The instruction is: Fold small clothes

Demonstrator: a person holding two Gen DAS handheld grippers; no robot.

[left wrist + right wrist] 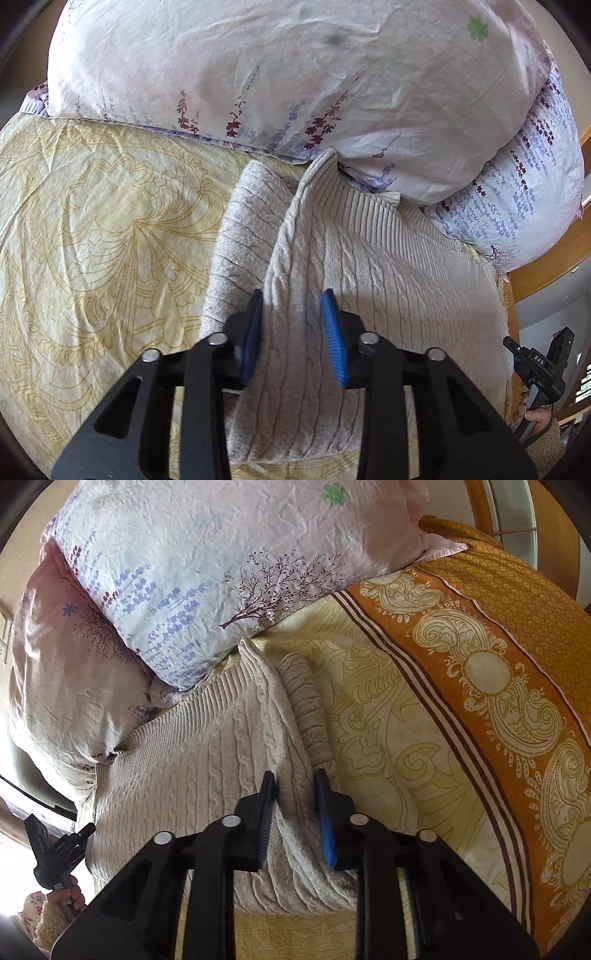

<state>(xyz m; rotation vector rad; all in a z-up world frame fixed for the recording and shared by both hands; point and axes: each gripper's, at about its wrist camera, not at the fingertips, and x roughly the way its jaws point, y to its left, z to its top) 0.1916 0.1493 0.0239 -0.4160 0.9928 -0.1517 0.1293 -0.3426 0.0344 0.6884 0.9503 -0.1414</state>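
A beige cable-knit sweater point(388, 280) lies partly folded on the bed, its far end tucked against the pillows. It also shows in the right wrist view point(192, 768). My left gripper point(293, 325) is open just above the sweater's left folded edge, blue pads apart, nothing held. My right gripper point(297, 805) is open over the sweater's right folded edge, next to a rolled sleeve point(306, 705). Each gripper appears at the other view's edge, the right one in the left wrist view point(535, 365) and the left one in the right wrist view point(59, 853).
The bed has a yellow patterned sheet point(96, 229) and an orange paisley border point(498, 672). Two floral pillows point(280, 74) are stacked at the head, touching the sweater. A wooden bed frame point(554, 258) runs at the right.
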